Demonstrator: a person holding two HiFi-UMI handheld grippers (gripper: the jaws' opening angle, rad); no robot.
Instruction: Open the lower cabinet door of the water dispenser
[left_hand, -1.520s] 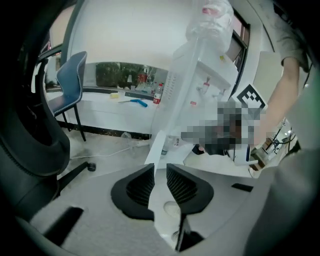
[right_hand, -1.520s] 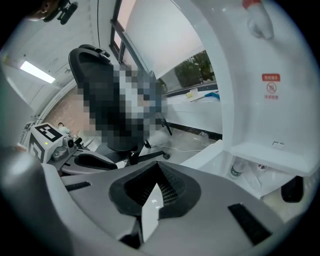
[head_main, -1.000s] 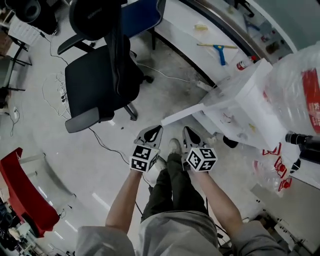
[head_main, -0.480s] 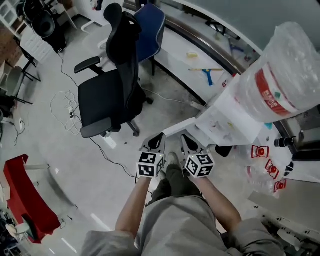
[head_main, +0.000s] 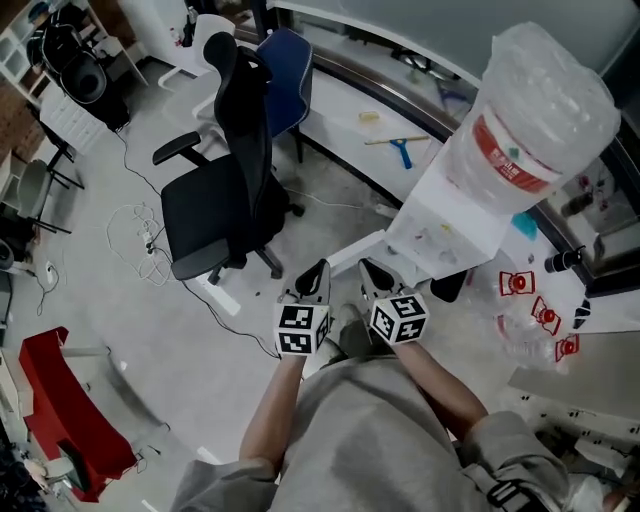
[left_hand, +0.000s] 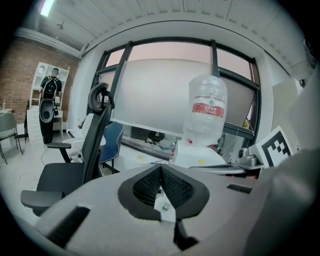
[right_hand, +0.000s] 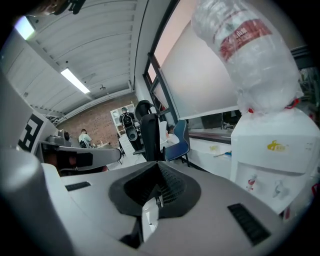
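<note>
1. The left tongs and right tongs are held pressed shut and empty, side by side before the person
2. The white water dispenser, topped by a clear plastic bottle, is found just beyond them on the floor
3. Its white lower cabinet door appears swung out already, so the task is judged done or nearly so

Office chair left — water dispenser right, bottle on top

Grey floor: a black office chair is standing upper left, the water dispenser right of centre; loose cables are lying at left.
</note>
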